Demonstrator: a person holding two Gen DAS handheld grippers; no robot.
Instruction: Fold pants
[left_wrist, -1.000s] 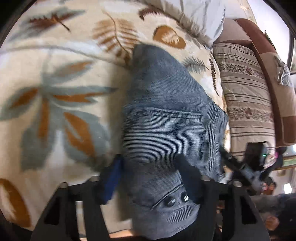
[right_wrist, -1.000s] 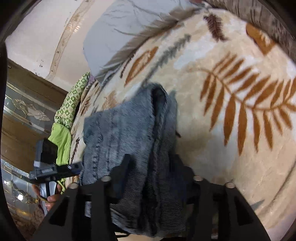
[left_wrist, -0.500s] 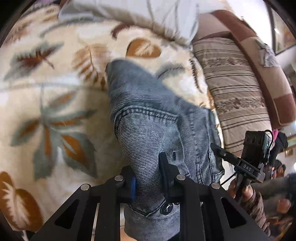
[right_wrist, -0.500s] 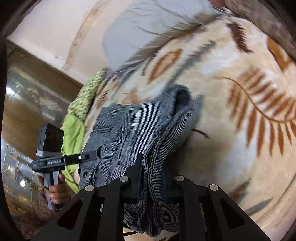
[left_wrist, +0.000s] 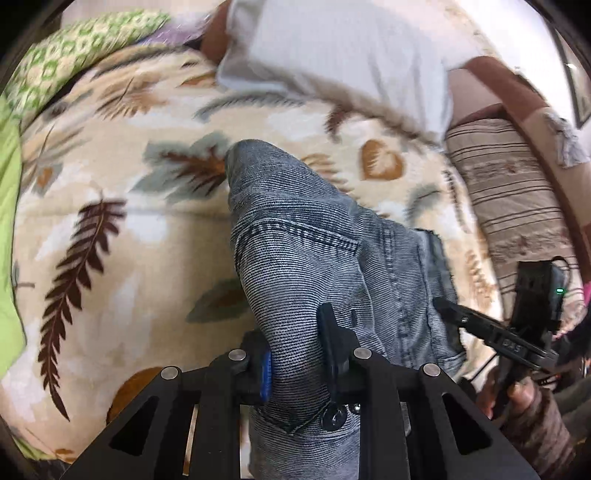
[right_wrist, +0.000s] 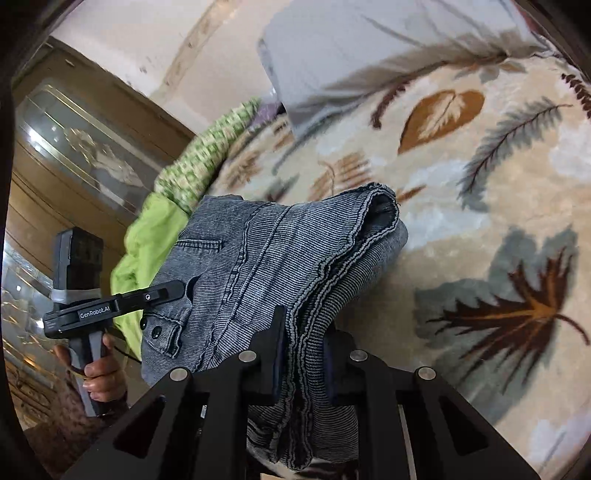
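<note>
The pants (left_wrist: 314, 251) are grey-blue denim, folded into a thick bundle held up above a leaf-patterned blanket (left_wrist: 110, 229). My left gripper (left_wrist: 295, 354) is shut on the waistband end, near the buttons. My right gripper (right_wrist: 301, 354) is shut on the layered hem edges of the pants (right_wrist: 280, 258). In the right wrist view the left gripper (right_wrist: 110, 306) shows at the left, held by a hand. In the left wrist view the right gripper (left_wrist: 517, 332) shows at the lower right.
A white pillow (left_wrist: 351, 55) lies at the head of the bed. A striped cushion (left_wrist: 517, 192) and brown sofa are on the right. Green patterned cloth (right_wrist: 192, 166) lies at the blanket's far edge, next to a wooden cabinet (right_wrist: 74, 147).
Both grippers closed on the pants from open a second ago. The bundle has since been lifted and swung, so more of the blanket and the pillow show.
</note>
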